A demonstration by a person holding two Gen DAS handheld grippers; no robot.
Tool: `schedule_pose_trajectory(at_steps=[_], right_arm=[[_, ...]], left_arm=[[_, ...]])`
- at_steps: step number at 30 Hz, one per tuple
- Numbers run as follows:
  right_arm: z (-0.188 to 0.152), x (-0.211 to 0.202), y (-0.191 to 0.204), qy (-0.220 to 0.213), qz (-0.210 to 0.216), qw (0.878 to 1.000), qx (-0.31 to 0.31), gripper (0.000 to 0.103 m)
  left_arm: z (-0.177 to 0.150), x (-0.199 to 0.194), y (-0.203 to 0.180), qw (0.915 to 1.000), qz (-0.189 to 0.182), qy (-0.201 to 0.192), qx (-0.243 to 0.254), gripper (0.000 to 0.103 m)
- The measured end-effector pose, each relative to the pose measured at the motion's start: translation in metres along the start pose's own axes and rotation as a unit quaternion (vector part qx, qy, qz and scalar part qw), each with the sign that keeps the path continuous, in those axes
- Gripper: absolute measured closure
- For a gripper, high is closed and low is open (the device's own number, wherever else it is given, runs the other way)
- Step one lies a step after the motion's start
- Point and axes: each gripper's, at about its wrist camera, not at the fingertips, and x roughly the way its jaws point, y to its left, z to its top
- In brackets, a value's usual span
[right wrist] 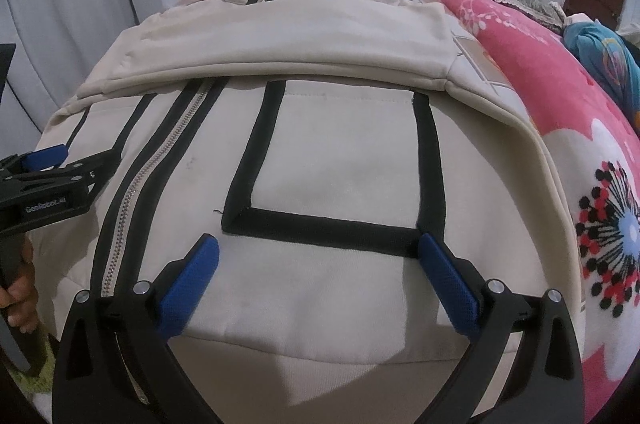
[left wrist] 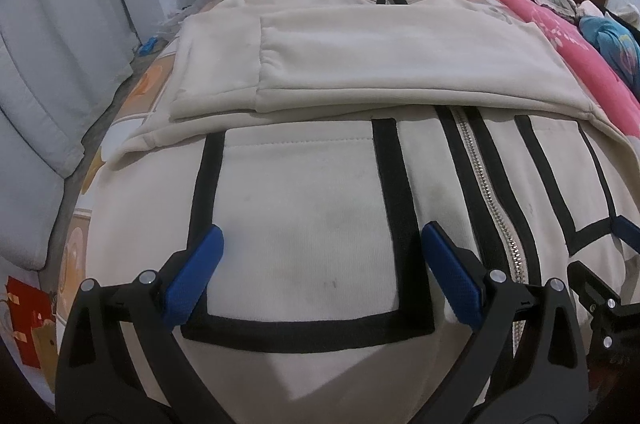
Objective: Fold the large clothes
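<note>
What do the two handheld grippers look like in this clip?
Both the left gripper and right gripper have black angular frames with silver screw heads and textured blue finger pads. The right wrist view shows white lettering on the left gripper's black body.

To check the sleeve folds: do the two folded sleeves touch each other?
Touching. The left wrist view shows the right sleeve lying overlapped on the left sleeve, with no gap.

The left hand-held gripper [right wrist: 52, 154] bears small lettering reading roughly "GenRobot.AI" on its side.

Folded sleeves [left wrist: 360, 64] hide the jacket's upper zipper [left wrist: 486, 192] and chest
</note>
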Motion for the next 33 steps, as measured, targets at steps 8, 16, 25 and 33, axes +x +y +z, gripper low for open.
schedule_pose_trajectory(at_steps=[8,16,25,33], right_arm=[[-0.0036,-0.0014,0.0001,-0.014,0.001,1.0,-0.002,0.006],[-0.0023,-0.0017,0.0002,-0.002,0.004,1.0,-0.009,0.006],[-0.002,-0.0021,-0.0001,0.006,0.008,1.0,-0.018,0.006],[-0.0067,-0.0036,0.0007,-0.008,0.012,1.0,-0.025,0.006]], left_arm=[[-0.0013,-0.0011,-0.0013,0.9999,0.009,-0.003,-0.011,0.007],[-0.0011,-0.0018,-0.0016,0.9996,0.017,0.005,-0.021,0.007],[-0.0007,-0.0017,-0.0022,0.999,0.027,0.017,-0.031,0.007],[0.001,-0.0022,-0.004,0.9982,0.038,0.031,-0.035,0.007]])
